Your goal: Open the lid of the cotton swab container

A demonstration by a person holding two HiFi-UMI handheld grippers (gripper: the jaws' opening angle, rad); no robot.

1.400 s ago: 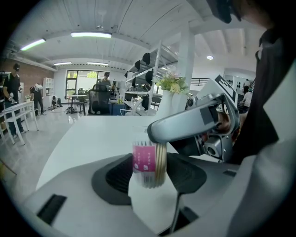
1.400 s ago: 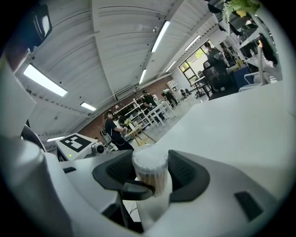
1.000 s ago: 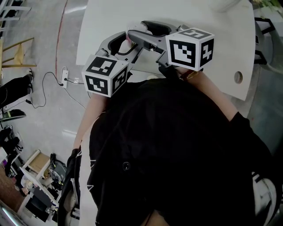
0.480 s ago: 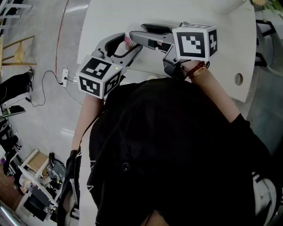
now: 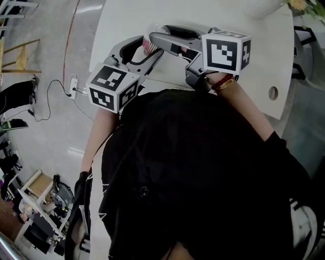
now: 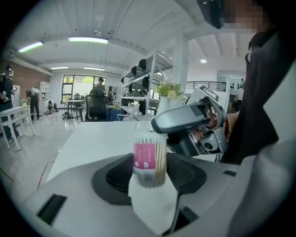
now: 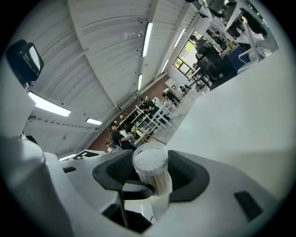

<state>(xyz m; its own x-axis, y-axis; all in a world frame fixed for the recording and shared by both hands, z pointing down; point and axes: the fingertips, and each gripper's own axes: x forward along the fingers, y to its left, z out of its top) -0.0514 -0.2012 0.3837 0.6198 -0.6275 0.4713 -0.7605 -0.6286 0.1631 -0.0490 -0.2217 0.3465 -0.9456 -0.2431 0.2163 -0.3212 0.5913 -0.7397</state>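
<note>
The cotton swab container (image 6: pixel 149 156) is a small clear tube with a pink label, standing upright between the pads of my left gripper (image 6: pixel 150 178), which is shut on its body. In the right gripper view I look at its round clear lid (image 7: pixel 150 159) with white swab heads under it. My right gripper (image 7: pixel 151 175) closes on that lid from both sides. In the head view both grippers meet over the white table (image 5: pixel 213 15), the left gripper (image 5: pixel 144 50) from the left and the right gripper (image 5: pixel 156 38) from the right, with the container (image 5: pixel 150 45) between them.
A white vase (image 5: pixel 259 6) stands at the table's far edge, seen with flowers (image 6: pixel 167 89) in the left gripper view. A cable hole (image 5: pixel 273 93) is in the table's right side. A power strip (image 5: pixel 74 87) lies on the floor at the left. The person's black clothing fills the lower head view.
Both grippers have shifted a little toward the far side of the table with the container between them. The right marker cube has turned slightly.
</note>
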